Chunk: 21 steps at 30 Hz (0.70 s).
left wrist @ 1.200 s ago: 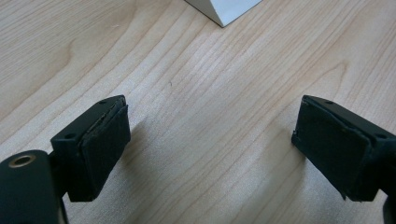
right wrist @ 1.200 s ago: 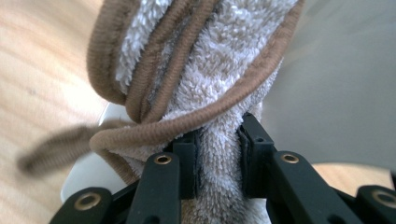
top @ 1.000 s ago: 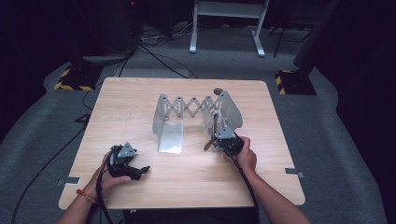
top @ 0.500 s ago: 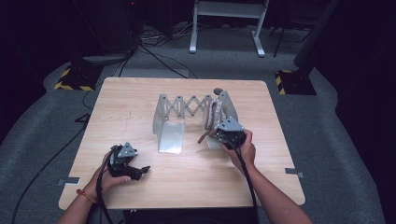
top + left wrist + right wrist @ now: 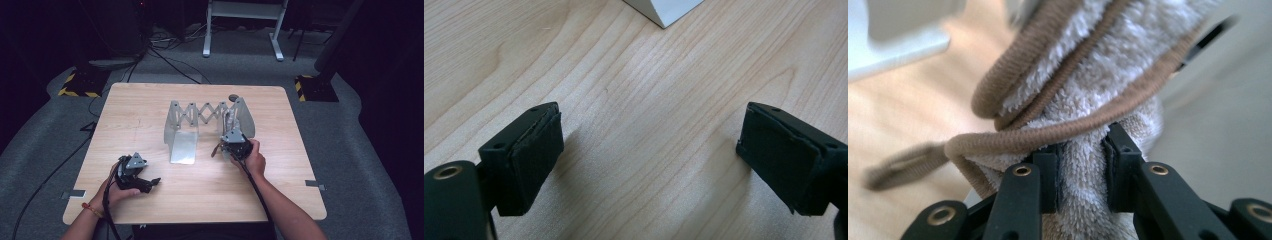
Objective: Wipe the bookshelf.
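Observation:
A white terry cloth [image 5: 1098, 75] with brown edging is pinched between the jaws of my right gripper [image 5: 1082, 175], which is shut on it. In the high view this gripper [image 5: 231, 141] sits at the right end plate [image 5: 246, 117] of a metal scissor rack [image 5: 207, 112], and the cloth [image 5: 228, 120] hangs against that plate. A brown edge of the cloth trails to the gripper's left. My left gripper [image 5: 152, 182] rests near the table's front left. Its jaws [image 5: 649, 160] stand wide open over bare wood with nothing between them.
The rack's left end plate has a flat metal foot [image 5: 182, 147] lying on the wooden table [image 5: 300, 165], and its corner [image 5: 664, 10] shows ahead of the left gripper. Cables and a white stand sit on the floor beyond the table.
The right gripper swung slightly right and then back left beside the rack's right plate, still holding the cloth. The left hand kept still.

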Motion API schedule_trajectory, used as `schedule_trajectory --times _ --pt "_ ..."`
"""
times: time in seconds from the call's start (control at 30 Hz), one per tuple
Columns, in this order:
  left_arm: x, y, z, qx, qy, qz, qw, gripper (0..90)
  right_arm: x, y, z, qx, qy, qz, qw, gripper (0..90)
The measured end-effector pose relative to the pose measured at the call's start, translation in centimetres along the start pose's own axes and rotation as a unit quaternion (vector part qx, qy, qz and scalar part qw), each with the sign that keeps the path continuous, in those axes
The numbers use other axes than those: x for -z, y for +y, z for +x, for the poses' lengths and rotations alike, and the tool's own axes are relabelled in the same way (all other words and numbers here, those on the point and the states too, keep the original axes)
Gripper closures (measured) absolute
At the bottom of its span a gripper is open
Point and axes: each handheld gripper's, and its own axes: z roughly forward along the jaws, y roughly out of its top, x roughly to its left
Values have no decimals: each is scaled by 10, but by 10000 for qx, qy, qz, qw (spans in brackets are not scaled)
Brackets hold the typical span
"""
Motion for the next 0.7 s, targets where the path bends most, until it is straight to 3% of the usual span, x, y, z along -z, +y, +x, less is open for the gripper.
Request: schedule_trajectory --times 0.07,0.2,0.4,0.7 --pt "0 0 0 -2 2 -2 10000 113 -6 -5 5 61 32 121 9999 725" --pt "0 0 0 21 1 -4 10000 113 -16 -13 3 -134 205 335 9991 725" --pt "0 0 0 4 1 -7 10000 114 -11 -15 1 -126 409 465 9980 728" --pt "0 0 0 3 4 -5 10000 115 14 -19 -12 -99 1216 941 9881 725"
